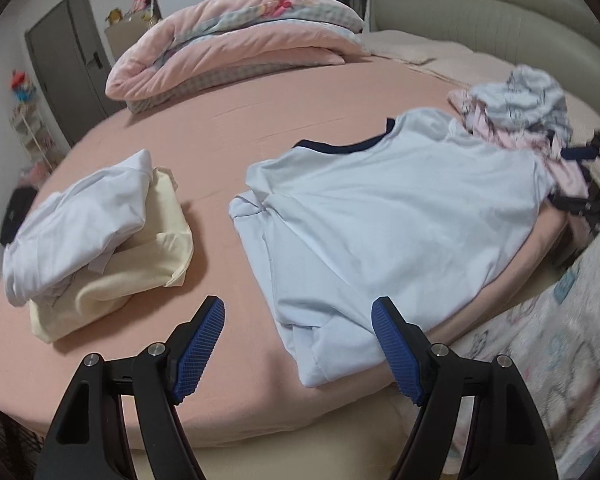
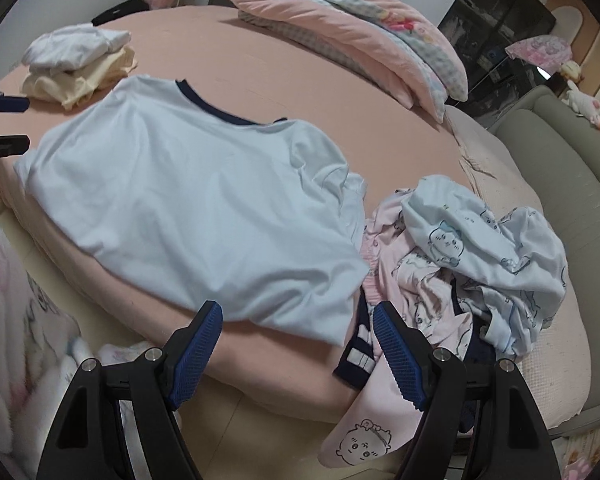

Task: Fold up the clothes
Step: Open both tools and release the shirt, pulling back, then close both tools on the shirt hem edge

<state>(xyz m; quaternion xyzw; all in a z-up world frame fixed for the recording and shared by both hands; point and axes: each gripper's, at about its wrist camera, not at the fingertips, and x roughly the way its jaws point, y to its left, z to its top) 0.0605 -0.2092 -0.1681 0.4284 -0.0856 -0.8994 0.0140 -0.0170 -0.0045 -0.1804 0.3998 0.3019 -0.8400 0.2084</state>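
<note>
While both my tongs stand wide apart and hold nothing, the left tongs point(image 1: 298, 346) hang over the near hem of the pale blue T-shirt point(image 1: 384, 216) and the right tongs point(image 2: 298, 346) over its other lower corner, a stance fit for taking the hem at both ends. This shirt lies spread on the bed point(image 1: 228, 128), dark collar away from me, sleeves tucked in part. Left of it sits a stack of folded clothes point(image 1: 92, 236), kept apart from the crumpled heap of printed garments point(image 2: 476, 256) to the right, which touches the shirt's edge.
</note>
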